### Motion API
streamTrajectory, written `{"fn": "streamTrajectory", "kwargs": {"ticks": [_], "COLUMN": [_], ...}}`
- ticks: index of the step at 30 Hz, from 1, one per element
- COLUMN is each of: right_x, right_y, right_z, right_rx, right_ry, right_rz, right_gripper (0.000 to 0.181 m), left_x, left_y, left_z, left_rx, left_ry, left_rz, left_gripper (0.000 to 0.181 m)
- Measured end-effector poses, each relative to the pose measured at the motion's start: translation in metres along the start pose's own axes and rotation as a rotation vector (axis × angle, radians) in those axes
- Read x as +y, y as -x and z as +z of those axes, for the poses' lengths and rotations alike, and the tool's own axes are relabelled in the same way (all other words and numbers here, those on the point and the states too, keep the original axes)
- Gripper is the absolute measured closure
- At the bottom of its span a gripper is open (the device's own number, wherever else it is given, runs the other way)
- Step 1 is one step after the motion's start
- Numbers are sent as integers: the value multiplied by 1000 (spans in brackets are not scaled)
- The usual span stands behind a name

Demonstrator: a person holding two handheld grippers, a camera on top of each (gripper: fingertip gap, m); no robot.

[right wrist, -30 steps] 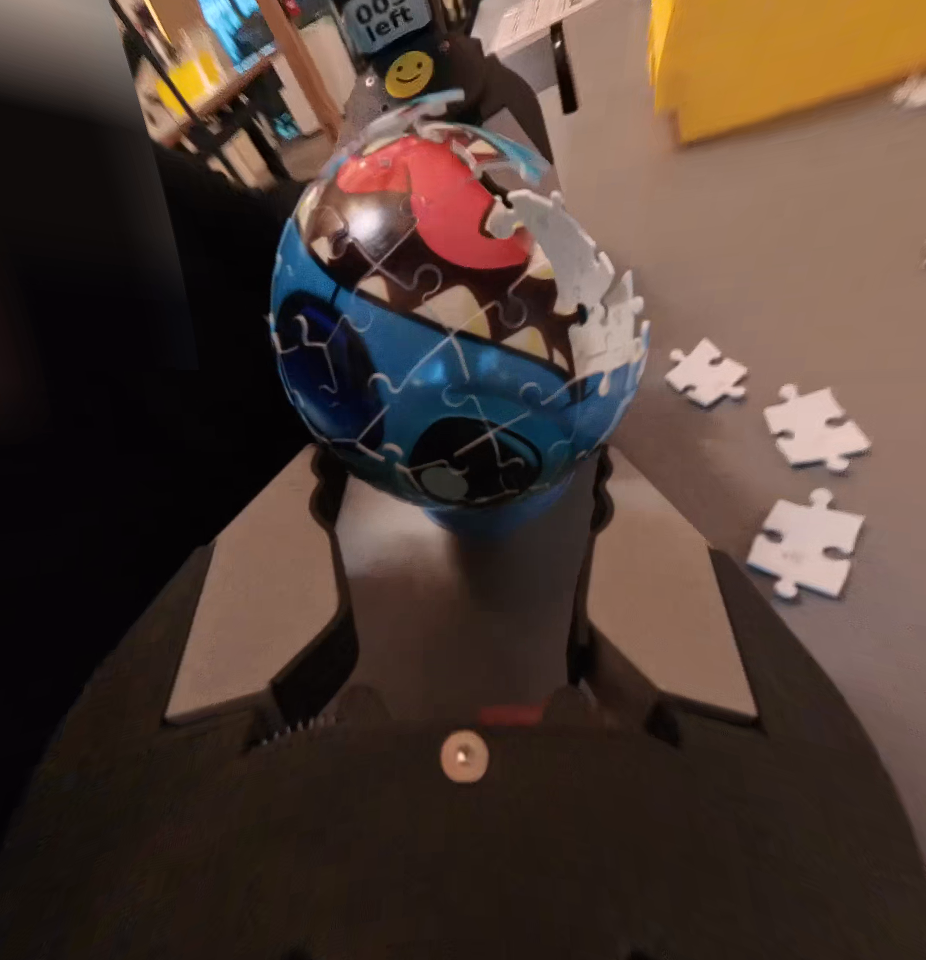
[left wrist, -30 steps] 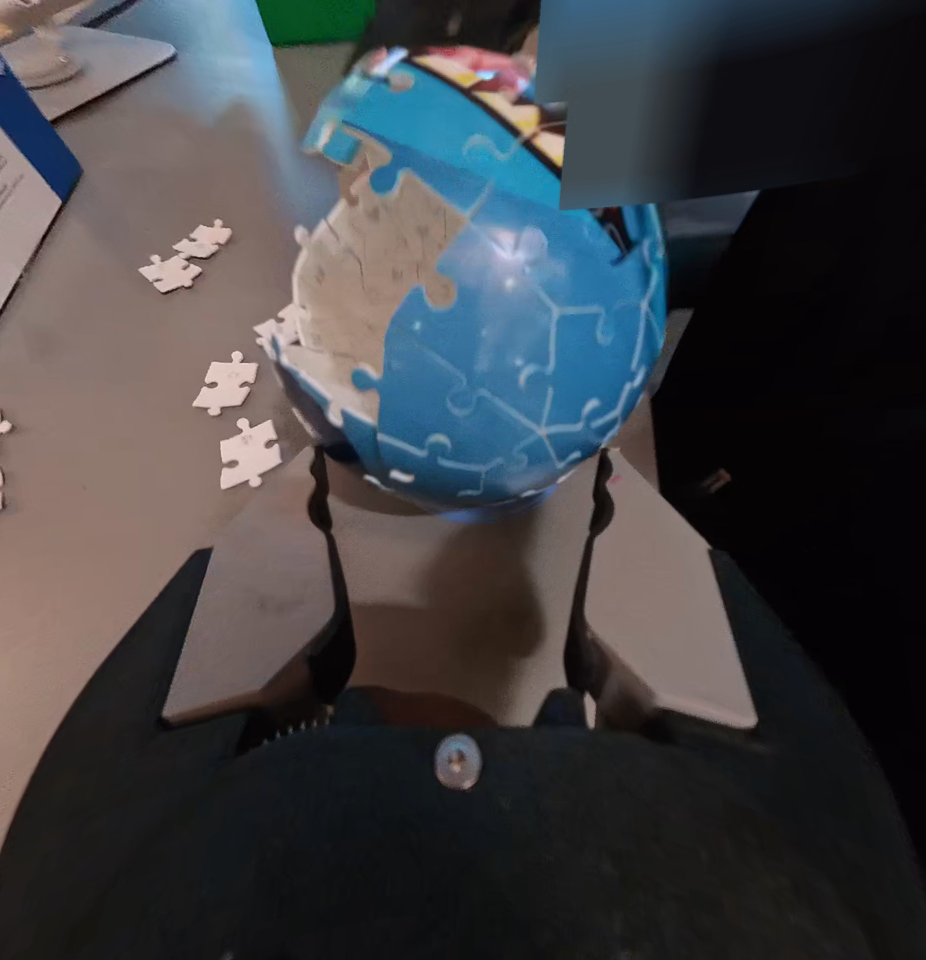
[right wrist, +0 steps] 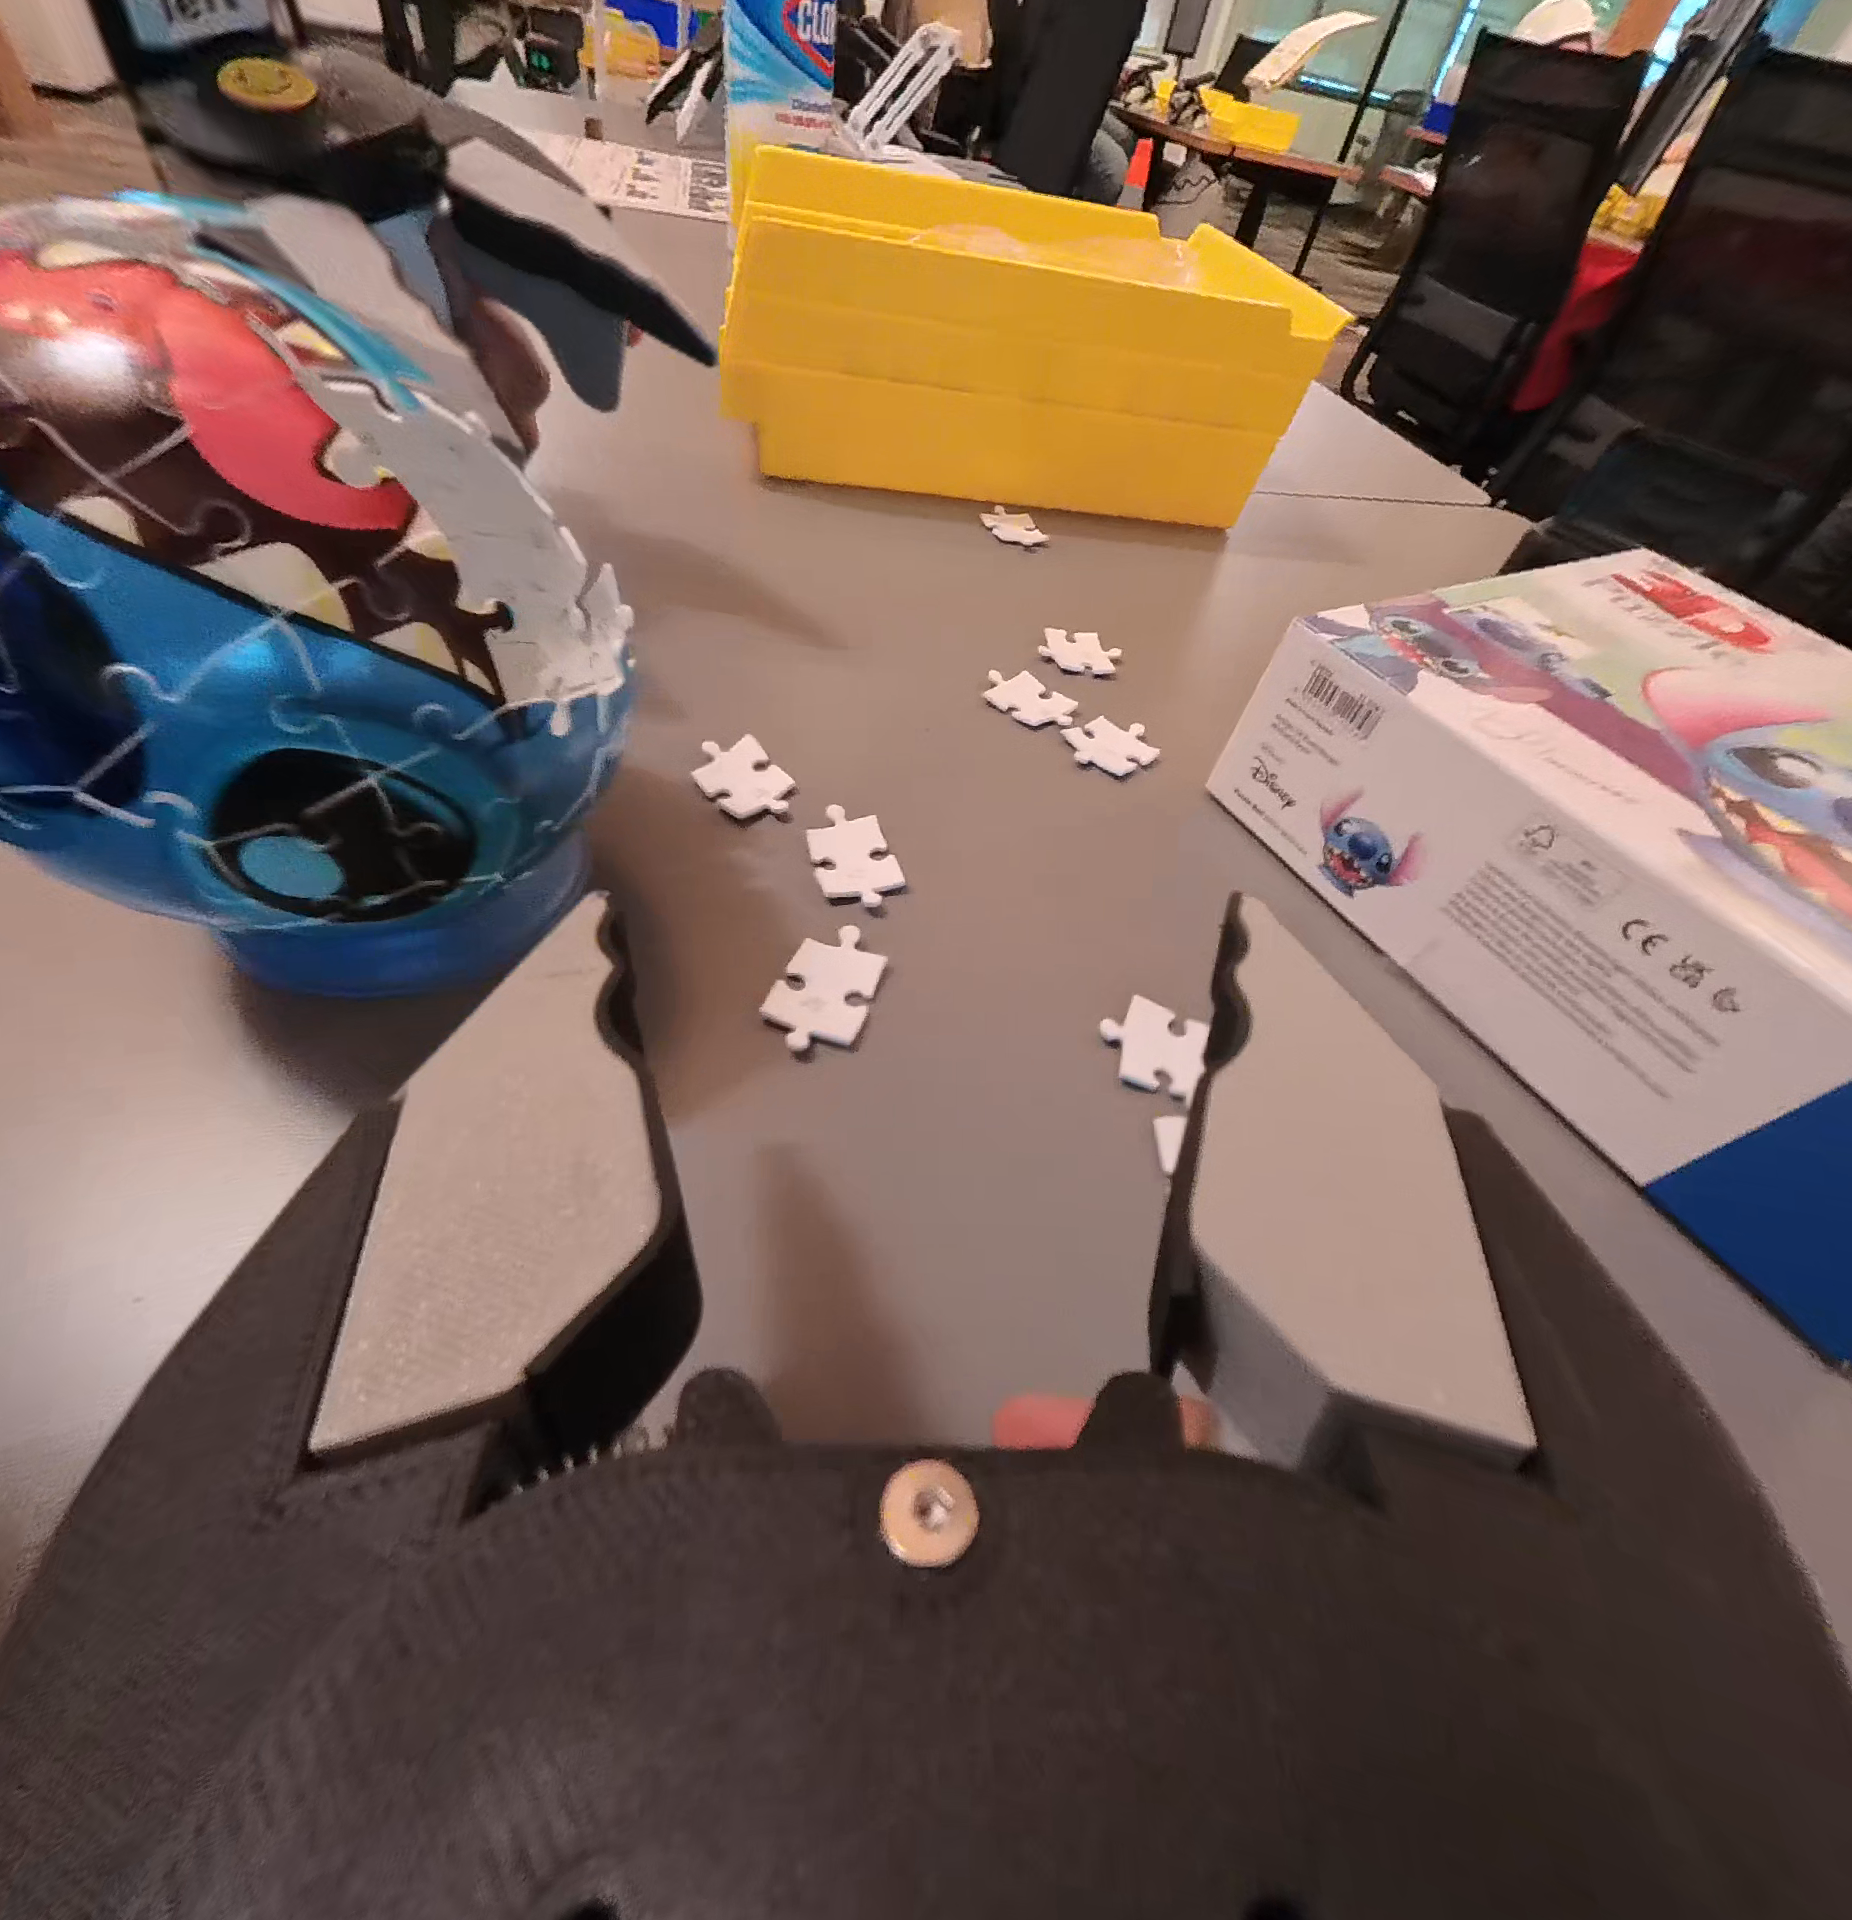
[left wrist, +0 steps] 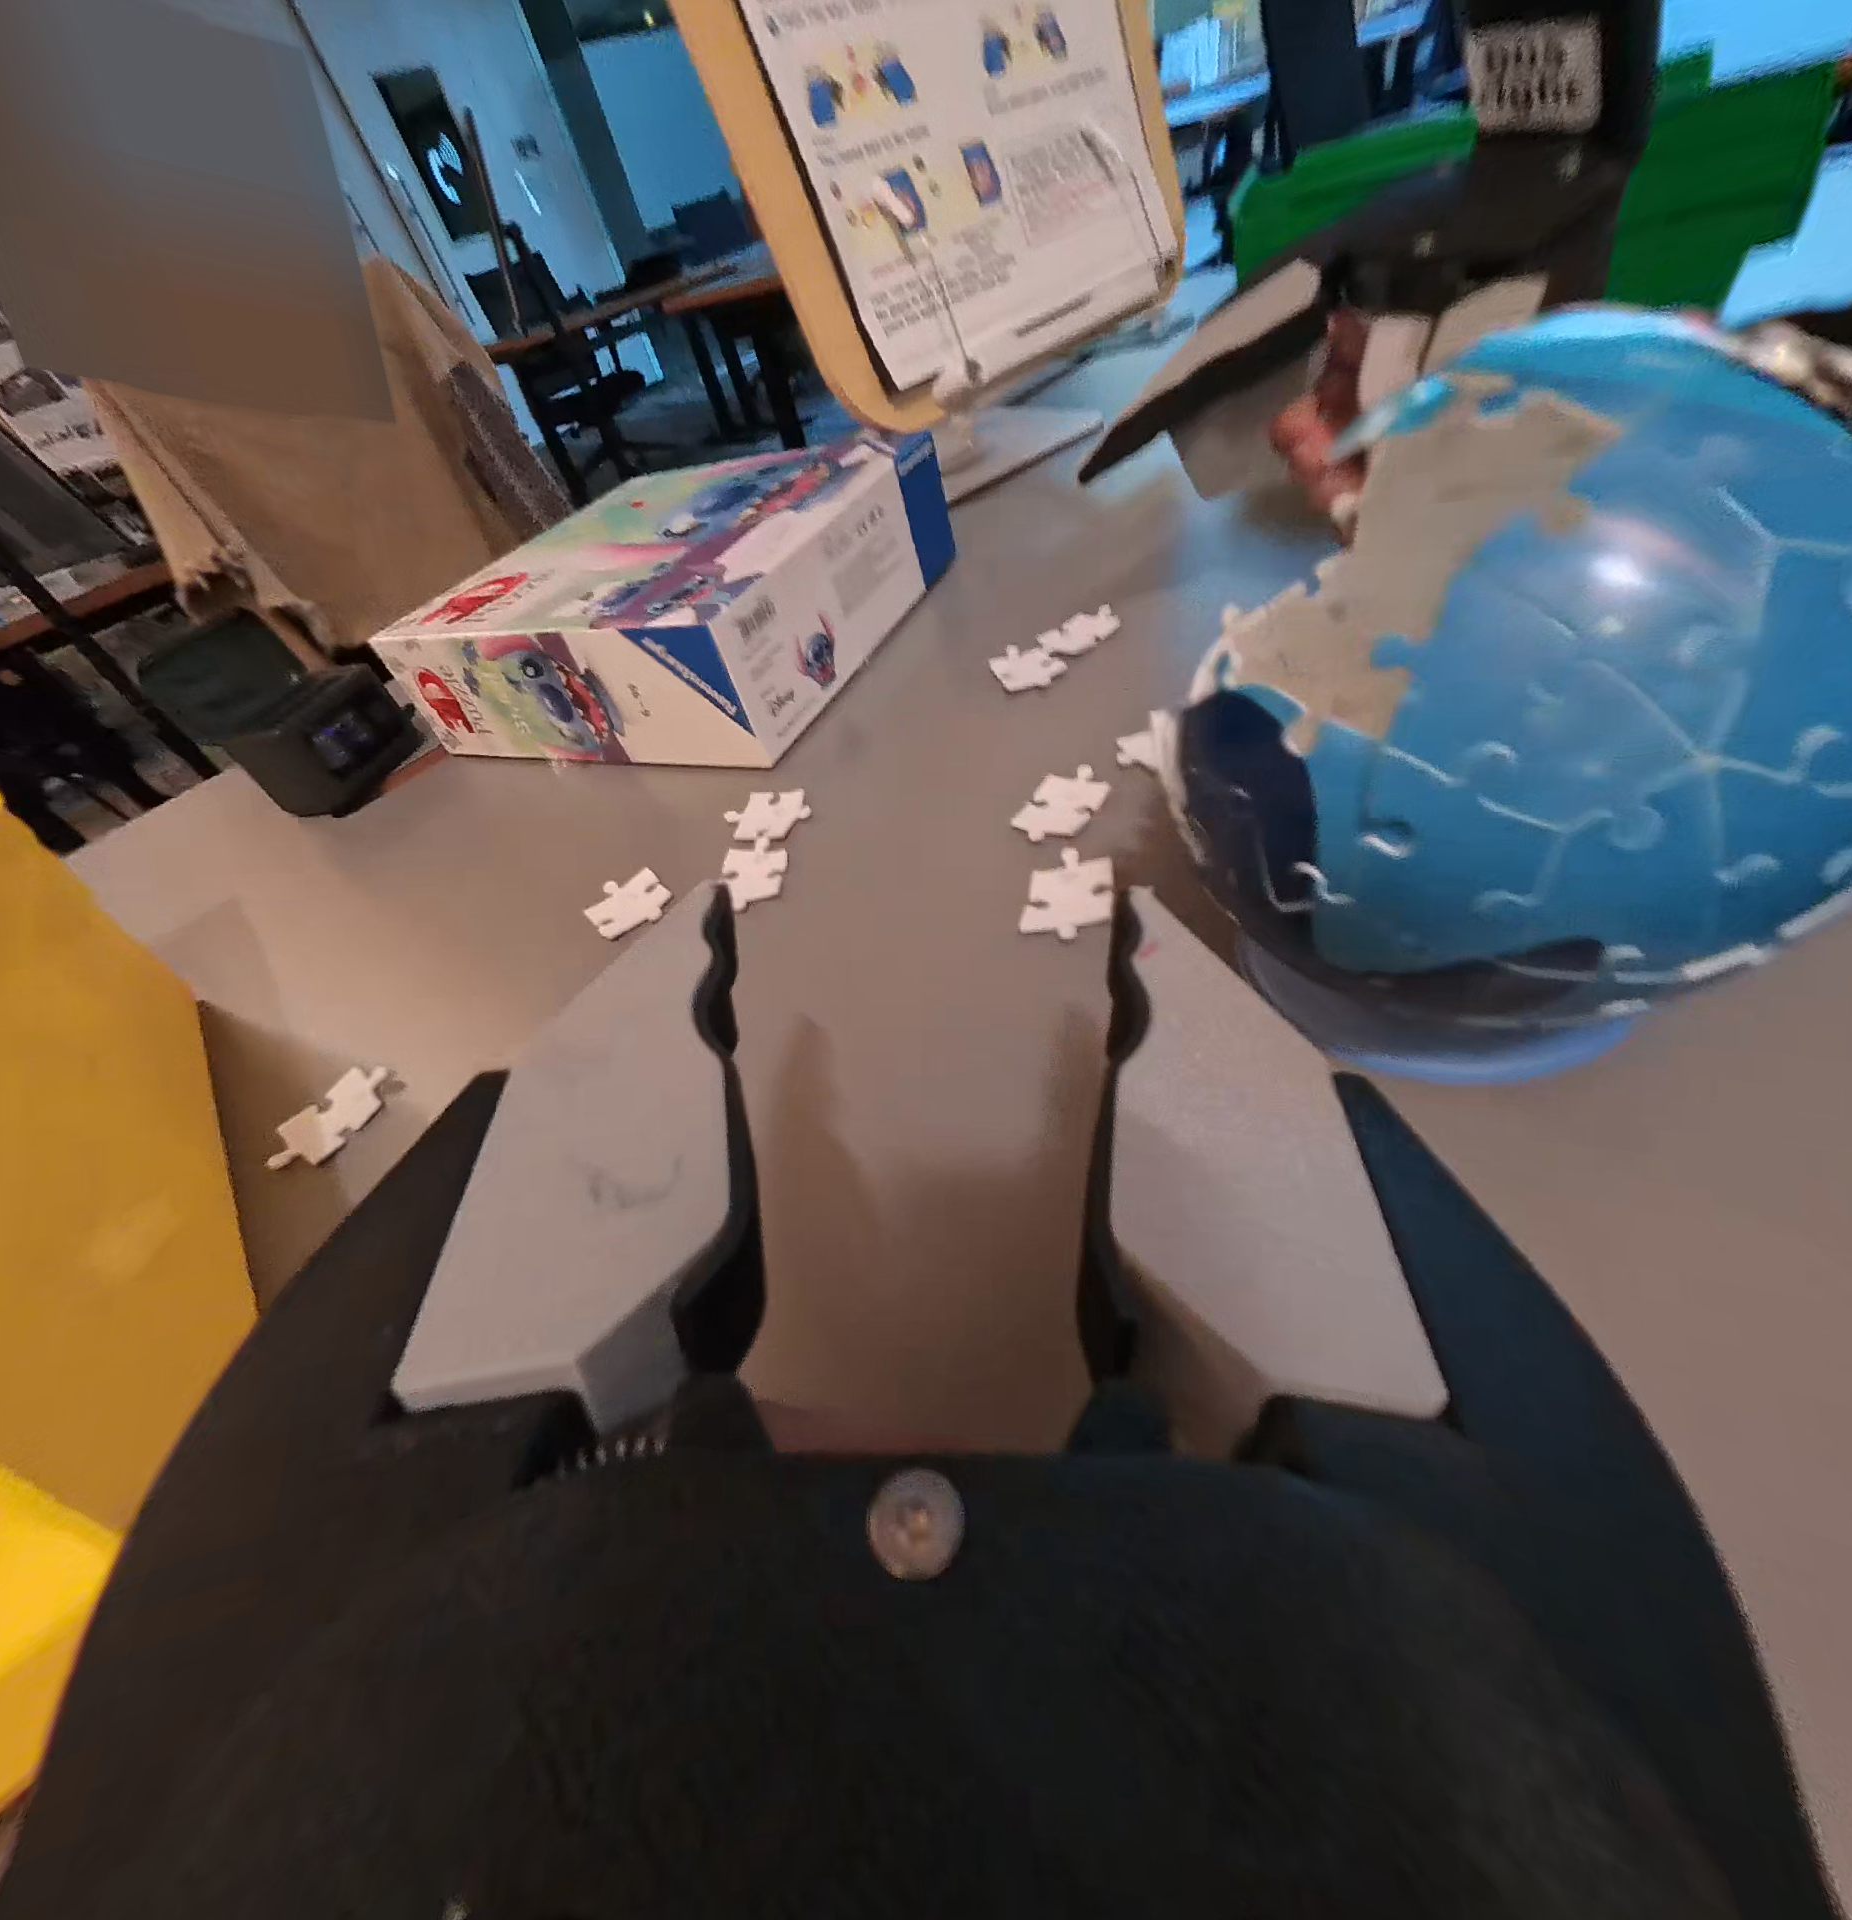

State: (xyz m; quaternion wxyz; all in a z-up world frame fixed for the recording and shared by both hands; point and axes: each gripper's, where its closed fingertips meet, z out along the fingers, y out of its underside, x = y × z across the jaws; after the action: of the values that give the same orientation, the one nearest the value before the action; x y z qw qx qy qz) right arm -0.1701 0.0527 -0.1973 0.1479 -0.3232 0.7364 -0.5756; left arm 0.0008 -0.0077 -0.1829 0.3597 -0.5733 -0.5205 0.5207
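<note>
Blue puzzle ball (left wrist: 1628,727), part built with a gap in its shell, sits on its stand on the grey desk (left wrist: 1524,1299); both claws hang empty beside it.

My left claw (left wrist: 919,914) is spread wide and grips nothing, with the ball at its 2 o'clock. My right claw (right wrist: 922,925) is likewise agape and bare, with the ball at its 10 o'clock. I count one ball, one puzzle box (right wrist: 1576,831) at 2 o'clock, and one stack of yellow bins (right wrist: 1005,364) at 12. From the right wrist view I count nine loose white pieces (right wrist: 854,857) scattered between ball and box, the nearest half hidden by my right claw's right finger.
</note>
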Motion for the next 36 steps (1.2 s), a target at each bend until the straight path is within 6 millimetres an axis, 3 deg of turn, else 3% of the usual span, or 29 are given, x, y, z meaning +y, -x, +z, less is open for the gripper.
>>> {"fn": "streamTrajectory", "kwargs": {"ticks": [4,10,18,24,36], "right_x": [-2,-21,-24,-23,-21], "right_y": [-1,18,35,20,-1], "right_z": [14,12,10,14,14], "right_rx": [-42,-163,-249,-161,-1], "right_ry": [6,-112,-134,-117,-113], "right_rz": [-25,23,-15,29,60], "right_gripper": [72,79,60,54,52], "left_x": [-2,-9,-9,-8,-17], "left_y": [6,11,5,-7,3], "left_z": [0,-12,-11,-13,-26], "left_rx": [75,61,103,103,40], "left_ry": [-21,-104,-98,-82,-166], "left_rz": [-138,-109,-100,-29,-117], "left_gripper": [102,115,101,103,109]}}
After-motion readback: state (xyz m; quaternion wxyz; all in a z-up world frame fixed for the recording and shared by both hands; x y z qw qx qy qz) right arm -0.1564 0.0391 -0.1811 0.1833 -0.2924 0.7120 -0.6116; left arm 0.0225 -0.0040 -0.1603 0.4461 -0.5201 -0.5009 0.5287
